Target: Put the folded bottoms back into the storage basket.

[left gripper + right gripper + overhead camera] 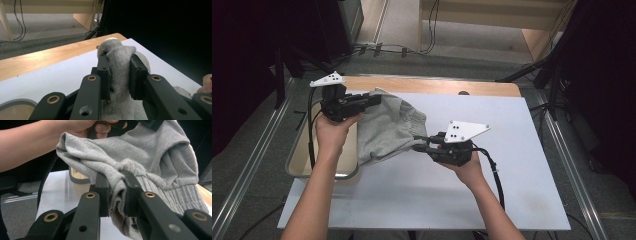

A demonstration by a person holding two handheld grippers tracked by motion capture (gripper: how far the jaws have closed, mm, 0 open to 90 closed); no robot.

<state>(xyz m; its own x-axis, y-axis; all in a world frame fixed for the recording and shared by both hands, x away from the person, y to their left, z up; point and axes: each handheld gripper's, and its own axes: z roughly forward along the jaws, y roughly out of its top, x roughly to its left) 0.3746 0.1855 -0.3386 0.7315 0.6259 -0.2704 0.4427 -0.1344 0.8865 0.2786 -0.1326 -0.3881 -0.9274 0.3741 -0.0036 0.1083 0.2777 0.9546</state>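
Note:
A grey knitted garment (387, 125) with a ribbed hem hangs stretched between my two grippers above the white table top (512, 165). My left gripper (374, 99) is shut on its upper edge; in the left gripper view the cloth (120, 72) bulges between the jaws of the left gripper (119, 75). My right gripper (418, 142) is shut on the garment's lower right edge, and the right gripper view shows a bunched fold (117, 195) pinched in the right gripper (117, 195), with the ribbed hem (175, 195) hanging to the right.
A grey metal tray (294, 162) sits at the table's left edge, partly under the garment. A wooden strip (437, 85) runs along the far side of the white board. Cables (402, 49) lie on the floor beyond.

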